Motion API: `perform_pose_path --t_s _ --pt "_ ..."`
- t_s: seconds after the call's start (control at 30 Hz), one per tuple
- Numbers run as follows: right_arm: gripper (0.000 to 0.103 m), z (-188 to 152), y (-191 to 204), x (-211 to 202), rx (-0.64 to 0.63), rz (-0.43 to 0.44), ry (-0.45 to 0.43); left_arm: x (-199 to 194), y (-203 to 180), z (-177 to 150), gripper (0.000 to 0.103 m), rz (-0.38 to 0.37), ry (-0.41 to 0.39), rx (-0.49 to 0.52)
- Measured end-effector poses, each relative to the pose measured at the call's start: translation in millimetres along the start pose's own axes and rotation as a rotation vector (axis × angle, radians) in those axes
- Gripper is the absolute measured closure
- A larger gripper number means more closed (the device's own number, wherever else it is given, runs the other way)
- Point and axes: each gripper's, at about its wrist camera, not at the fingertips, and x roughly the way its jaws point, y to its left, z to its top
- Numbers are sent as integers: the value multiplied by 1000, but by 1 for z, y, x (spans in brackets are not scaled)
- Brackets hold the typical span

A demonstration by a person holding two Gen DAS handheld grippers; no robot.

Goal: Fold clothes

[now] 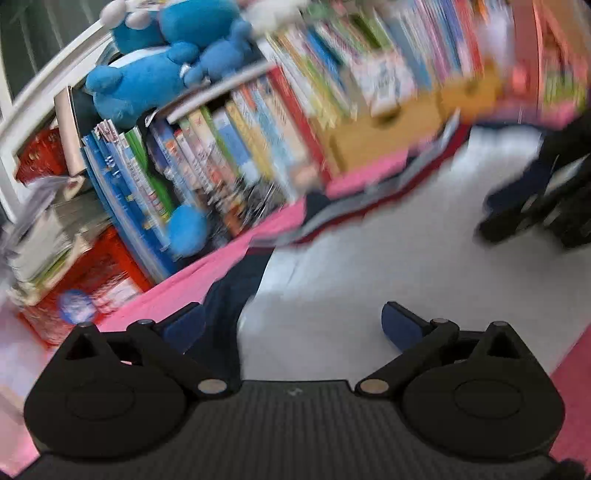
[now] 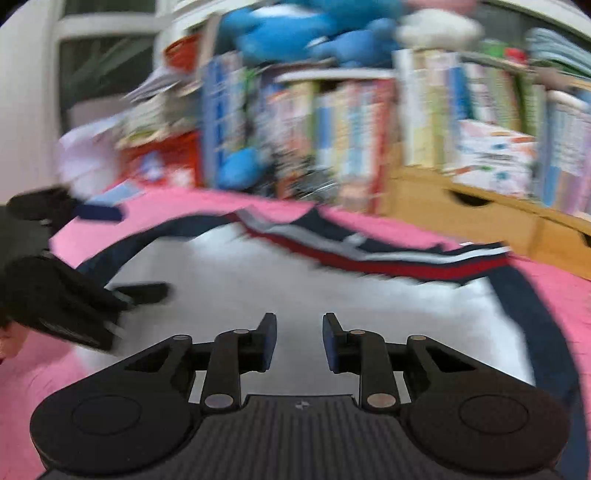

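Two hand-held grippers hang over a pink cloth surface (image 2: pixel 192 206) on which a white garment (image 2: pixel 295 291) lies spread flat. Behind the surface's far edge stands a bookshelf (image 2: pixel 354 140) packed with colourful books, blue plush toys (image 2: pixel 295 26) on top. Both views are blurred. The garment fills the middle of the pink surface; its navy trim (image 2: pixel 524 295) runs along the right side, and a band of navy, white and red stripes (image 2: pixel 369 254) lies along its far edge, near the shelf. In the left wrist view, the left gripper (image 1: pixel 291 325) has its jaws spread wide, with nothing between them, over the garment's left navy edge. The right gripper (image 2: pixel 299 339) has its jaws narrowly apart above white fabric, gripping nothing.
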Motion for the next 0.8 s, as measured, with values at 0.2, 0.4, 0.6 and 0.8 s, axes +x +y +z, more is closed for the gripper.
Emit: perform_pose_path --t_s 0.2,0.4,0.6,0.8 --pt "76 -39 -57 -22 117 -219 73 -13 60 -18 0 -99 51 -192" --pt "84 -75 -135 -77 398 -373 33 -33 88 -35 0 37 92 -132" --pt "66 -40 -102 -72 301 -294 -67 -37 96 14 1 -60 11 -233" --pt "56 23 -67 20 208 -198 -14 36 37 73 1 -31 20 -71"
